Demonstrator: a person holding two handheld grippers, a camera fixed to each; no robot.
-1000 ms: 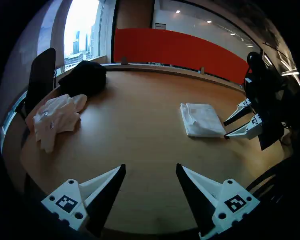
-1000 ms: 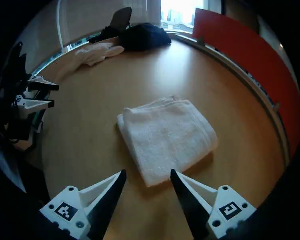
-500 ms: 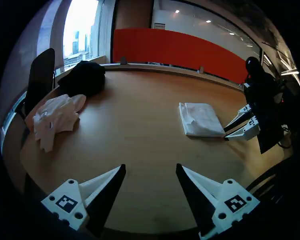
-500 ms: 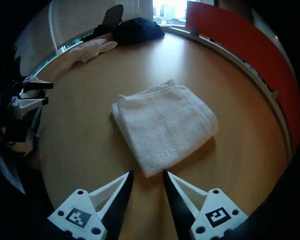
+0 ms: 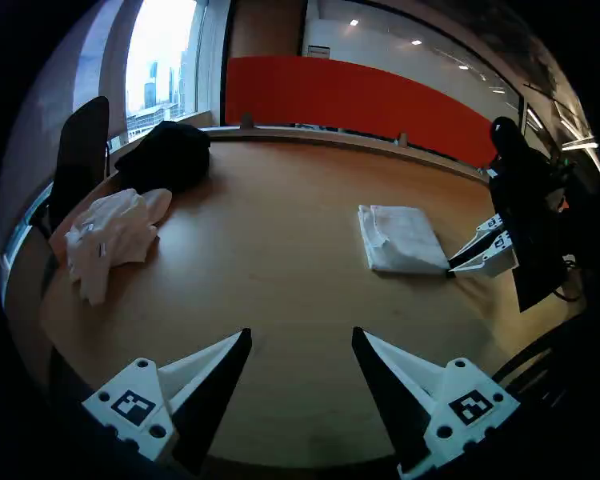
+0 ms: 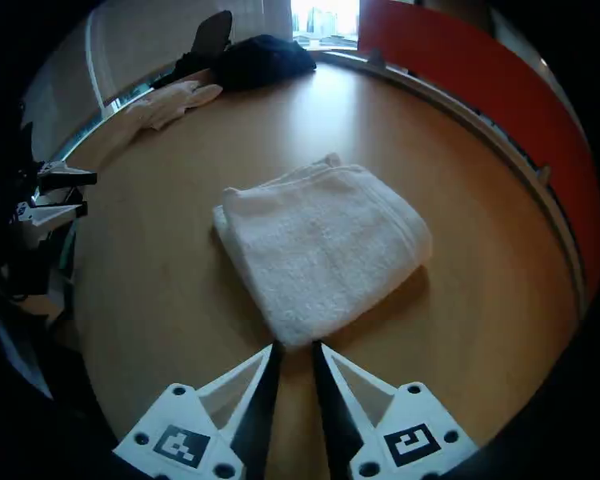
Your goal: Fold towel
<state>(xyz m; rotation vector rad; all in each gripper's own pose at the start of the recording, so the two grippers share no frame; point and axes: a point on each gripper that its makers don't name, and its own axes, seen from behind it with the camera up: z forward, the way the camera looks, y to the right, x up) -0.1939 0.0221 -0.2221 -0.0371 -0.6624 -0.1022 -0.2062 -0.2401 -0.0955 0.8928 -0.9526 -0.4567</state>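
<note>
**Right jaws at the towel's near corner**

The round wooden surface [image 5: 284, 240] carries everything here. The towel [image 6: 324, 244] lies on it right of centre, flat and already in a thick, tidy rectangle of several layers. It is well apart from the black bag [image 5: 168, 156] and the crumpled white cloth [image 5: 112, 232] over at the far left.

In the right gripper view we see the right gripper [image 6: 296, 346] low over the wood with its tips at the towel's nearest corner. The jaws are drawn close, with only a slim gap between them. We cannot tell whether any cloth is caught in that gap.

The left gripper [image 5: 300, 332] hangs over bare wood at the near edge, jaws spread wide and empty, well apart from the towel.

We judge the step in hand to be taking hold of that corner, for one more fold or a last tidying. The next move calls for a firm pinch through all the layers. A low lift should then carry the corner to the far edge. We think the left gripper would need to come across and steady the other side, or the stack may slide apart.
</note>
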